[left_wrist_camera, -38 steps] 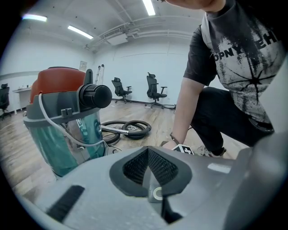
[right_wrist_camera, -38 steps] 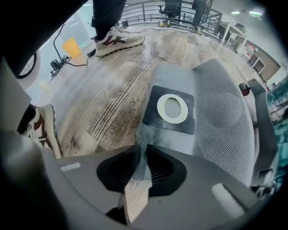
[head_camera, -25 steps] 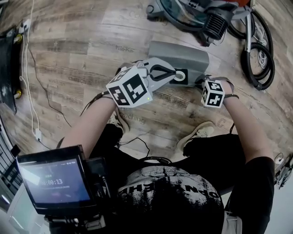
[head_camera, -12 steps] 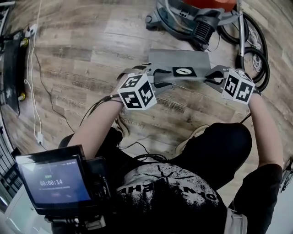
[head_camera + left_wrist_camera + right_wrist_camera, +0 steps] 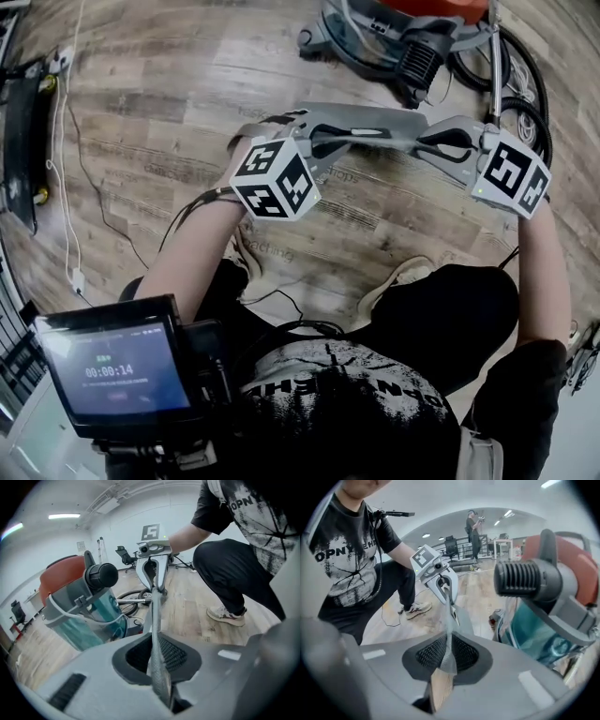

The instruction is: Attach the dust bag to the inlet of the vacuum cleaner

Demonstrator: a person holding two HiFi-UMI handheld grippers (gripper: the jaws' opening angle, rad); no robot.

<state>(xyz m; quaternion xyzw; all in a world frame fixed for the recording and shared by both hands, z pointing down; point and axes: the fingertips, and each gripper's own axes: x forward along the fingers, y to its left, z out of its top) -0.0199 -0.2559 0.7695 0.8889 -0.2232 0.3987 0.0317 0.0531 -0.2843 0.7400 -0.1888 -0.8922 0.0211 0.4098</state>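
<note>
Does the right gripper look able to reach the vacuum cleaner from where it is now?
Probably yes. Only bare floor lies between the right gripper and the vacuum cleaner just ahead. Its jaws are shut on the dust bag, which would travel along.

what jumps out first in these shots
A flat grey dust bag hangs stretched over the wood floor at centre, pinched at its ends by the left claw, whose jaws have just been closing on it, and the right claw. Beyond it, at the top edge, sits the orange-topped vacuum cleaner.
</note>
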